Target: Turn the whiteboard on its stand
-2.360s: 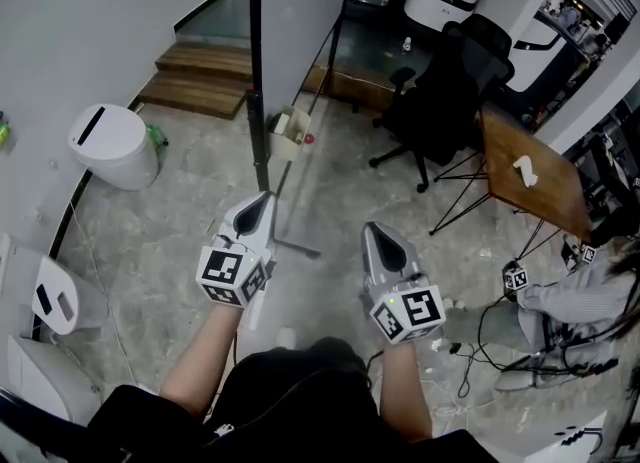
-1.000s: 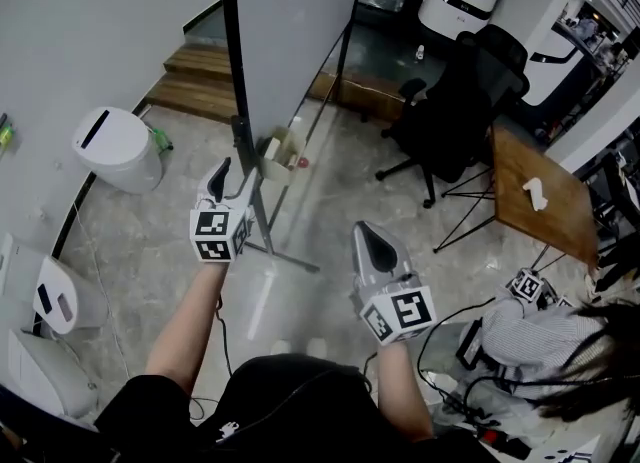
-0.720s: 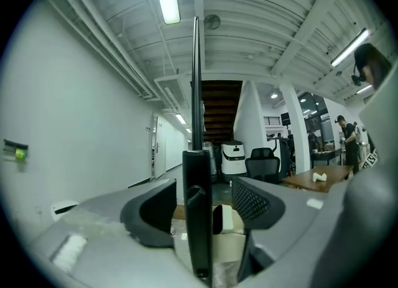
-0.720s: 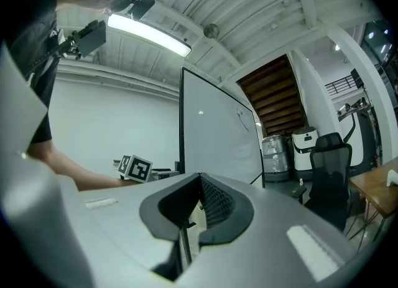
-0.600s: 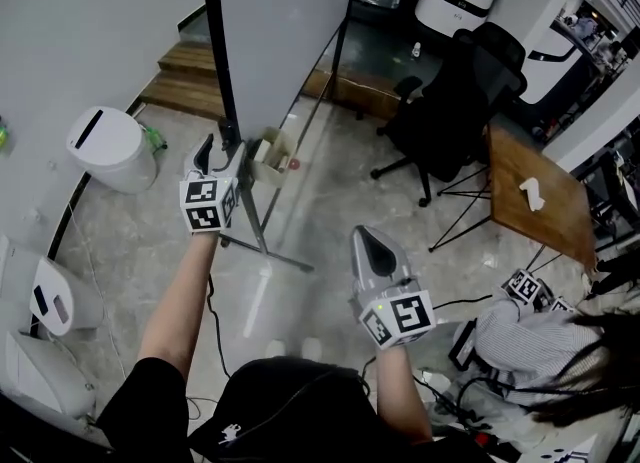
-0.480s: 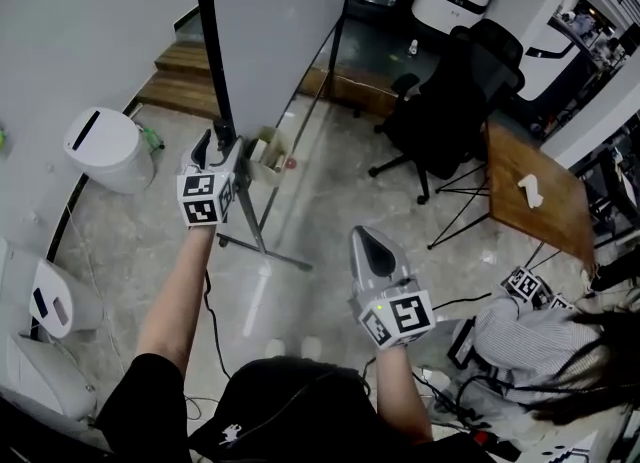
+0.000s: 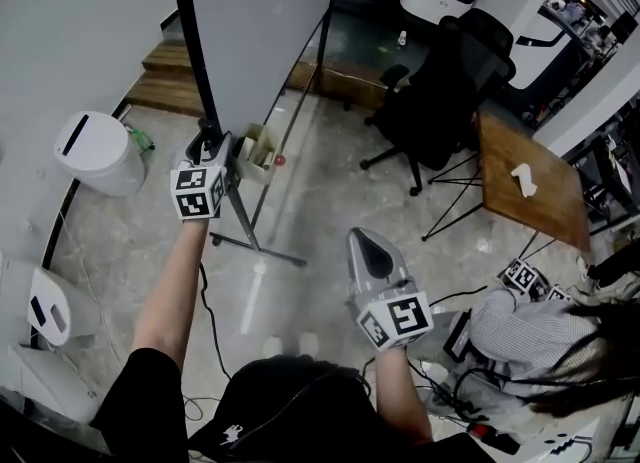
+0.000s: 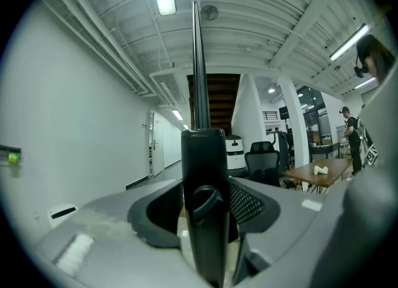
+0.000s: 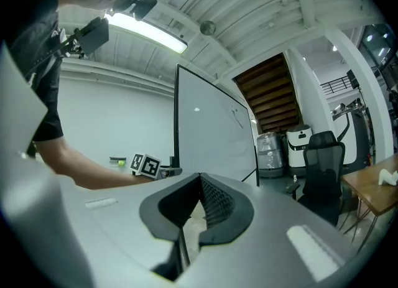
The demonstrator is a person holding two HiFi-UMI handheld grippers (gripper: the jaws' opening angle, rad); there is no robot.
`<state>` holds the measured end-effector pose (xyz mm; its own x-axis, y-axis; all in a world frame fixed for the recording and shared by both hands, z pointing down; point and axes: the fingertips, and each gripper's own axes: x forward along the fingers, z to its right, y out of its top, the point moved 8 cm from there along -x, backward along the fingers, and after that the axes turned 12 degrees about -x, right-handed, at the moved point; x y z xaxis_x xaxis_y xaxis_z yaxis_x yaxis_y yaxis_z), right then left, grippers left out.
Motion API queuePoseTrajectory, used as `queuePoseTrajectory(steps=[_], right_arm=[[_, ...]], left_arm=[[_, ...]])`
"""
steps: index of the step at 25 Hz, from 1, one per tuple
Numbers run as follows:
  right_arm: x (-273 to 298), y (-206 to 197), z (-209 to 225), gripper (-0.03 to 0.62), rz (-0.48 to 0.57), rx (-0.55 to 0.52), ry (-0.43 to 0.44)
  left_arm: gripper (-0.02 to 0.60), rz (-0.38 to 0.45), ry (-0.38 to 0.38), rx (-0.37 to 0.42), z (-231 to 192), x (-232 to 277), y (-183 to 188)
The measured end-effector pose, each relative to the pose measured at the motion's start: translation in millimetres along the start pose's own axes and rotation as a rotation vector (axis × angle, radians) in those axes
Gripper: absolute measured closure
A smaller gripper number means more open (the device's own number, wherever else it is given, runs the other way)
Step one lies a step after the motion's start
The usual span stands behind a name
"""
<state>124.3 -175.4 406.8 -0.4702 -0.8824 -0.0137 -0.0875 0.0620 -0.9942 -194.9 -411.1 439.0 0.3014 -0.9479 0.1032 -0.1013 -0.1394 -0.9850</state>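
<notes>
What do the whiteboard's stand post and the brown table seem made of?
The stand post: probably painted metal, as it is slim, black and faintly glossy. The table: likely wood or wood veneer, judging by its warm brown, matt top.

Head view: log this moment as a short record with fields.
whiteboard: upright on its stand
post: black side post of the stand, between the left tongs
left tongs: have just been closing, now shut on the post
right tongs: shut, empty, held apart from the stand
nearby: chair, table
</notes>
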Motion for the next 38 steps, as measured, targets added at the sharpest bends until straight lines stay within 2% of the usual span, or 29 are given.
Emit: queuePoseTrajectory(steps=[2,21,30,35,38], right_arm=[[-5,2,5,0.588,-0.003,0.001,-0.009],[-28,-1,-7,0.588,-0.014,-0.011,-0.045],[-31,-3,-26,0.588,-0.004,-0.025,-0.052],[-39,-1,-30,0.588,0.006,-0.027,-0.047],[-54,4,-43,0.588,0.012,-0.023,-0.051]], left_arm=[[0.377,0.003,-0.002,-0.013,4,1,2],[0.387,-0.019,0.027,-0.073,-1,-9,-2],[0.387,-0.011,0.032,-0.092,-4,-45,-14],[0.387,-0.010,0.031,-0.091,9,-68,-18],[0.387,-0.008,0.032,-0.089,12,-99,-18]])
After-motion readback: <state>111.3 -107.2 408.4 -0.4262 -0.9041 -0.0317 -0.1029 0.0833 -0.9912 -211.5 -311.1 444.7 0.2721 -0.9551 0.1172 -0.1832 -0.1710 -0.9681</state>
